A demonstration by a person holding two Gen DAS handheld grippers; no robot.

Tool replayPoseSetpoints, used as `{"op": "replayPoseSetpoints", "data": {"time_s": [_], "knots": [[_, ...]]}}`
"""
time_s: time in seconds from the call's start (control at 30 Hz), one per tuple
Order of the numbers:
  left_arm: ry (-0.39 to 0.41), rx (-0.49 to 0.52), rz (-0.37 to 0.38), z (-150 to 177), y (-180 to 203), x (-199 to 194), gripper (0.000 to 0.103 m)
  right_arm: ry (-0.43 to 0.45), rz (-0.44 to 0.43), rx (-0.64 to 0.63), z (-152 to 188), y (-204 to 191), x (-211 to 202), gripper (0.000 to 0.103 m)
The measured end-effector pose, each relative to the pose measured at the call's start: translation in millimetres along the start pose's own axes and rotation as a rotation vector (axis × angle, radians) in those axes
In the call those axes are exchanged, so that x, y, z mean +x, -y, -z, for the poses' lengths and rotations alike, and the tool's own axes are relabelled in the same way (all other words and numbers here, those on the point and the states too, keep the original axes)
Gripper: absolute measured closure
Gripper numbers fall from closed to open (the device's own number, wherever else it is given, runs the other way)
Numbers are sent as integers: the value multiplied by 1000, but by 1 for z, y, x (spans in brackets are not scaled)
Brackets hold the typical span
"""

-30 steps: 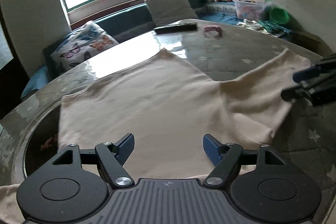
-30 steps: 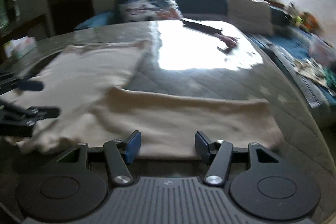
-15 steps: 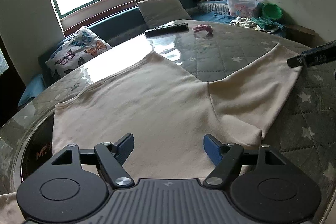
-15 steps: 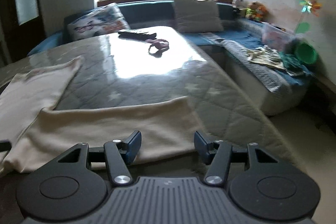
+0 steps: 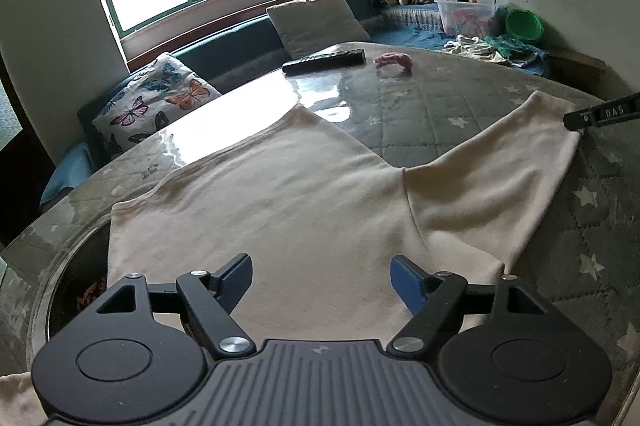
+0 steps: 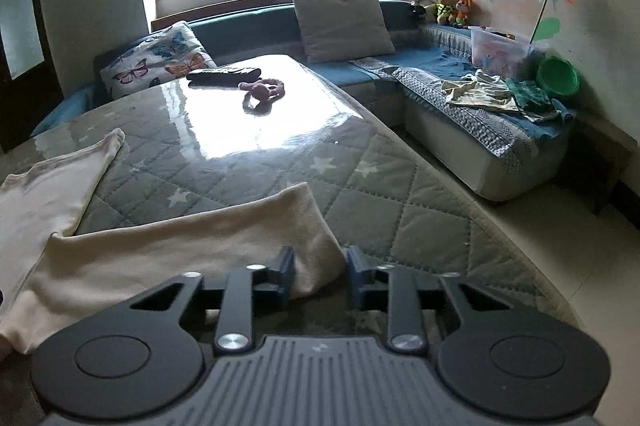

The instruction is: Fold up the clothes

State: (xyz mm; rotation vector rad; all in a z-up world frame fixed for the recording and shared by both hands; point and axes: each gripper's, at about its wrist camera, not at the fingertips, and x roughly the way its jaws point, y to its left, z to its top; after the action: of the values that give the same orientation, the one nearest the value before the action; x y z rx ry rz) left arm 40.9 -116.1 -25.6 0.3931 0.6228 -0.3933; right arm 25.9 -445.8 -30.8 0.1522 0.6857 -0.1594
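Observation:
A cream long-sleeved top (image 5: pixel 288 202) lies flat on the quilted table cover. My left gripper (image 5: pixel 322 272) is open and hovers over the body of the top near its front edge. One sleeve (image 5: pixel 504 182) stretches away to the right. In the right wrist view my right gripper (image 6: pixel 320 266) sits at the cuff end of that sleeve (image 6: pixel 192 246), with its jaws half closed around the cuff corner and a gap still between them. A finger of the right gripper (image 5: pixel 600 114) shows at the sleeve's end in the left wrist view.
A black remote (image 5: pixel 324 60) and a pink band (image 5: pixel 394 60) lie at the far side of the table (image 6: pixel 400 210). A blue sofa (image 6: pixel 460 106) with pillows, toys and a plastic box wraps the far and right sides. The table's right edge drops to the floor (image 6: pixel 540 246).
My right gripper has moved along the sleeve to its cuff end and its jaws have narrowed around the cuff. My left gripper has stayed open over the top's body.

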Motion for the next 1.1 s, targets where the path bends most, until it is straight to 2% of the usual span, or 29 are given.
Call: {"op": "replayPoseSetpoints", "data": {"time_s": [0.07,0.33,0.53,0.7,0.83,1.1], "knots": [[-1,2,2,0,1,1,23,-3,-11,8,-2,1,-1,95],[-1,13,14,3,5,6,22,57,-35,11,-32,0,-22,96],[15,11,27,5,4,4,22,107,-143,-23,-65,-25,-53,96],[33,-25,29,11,-7,-4,22,165,-246,-133,-92,-73,-86,96],[48,-66,5,22,-27,-18,20,190,-330,-249,-104,-126,-105,96],[71,-150,-90,50,-71,-45,18,169,-502,-457,-97,-241,-111,96]]}}
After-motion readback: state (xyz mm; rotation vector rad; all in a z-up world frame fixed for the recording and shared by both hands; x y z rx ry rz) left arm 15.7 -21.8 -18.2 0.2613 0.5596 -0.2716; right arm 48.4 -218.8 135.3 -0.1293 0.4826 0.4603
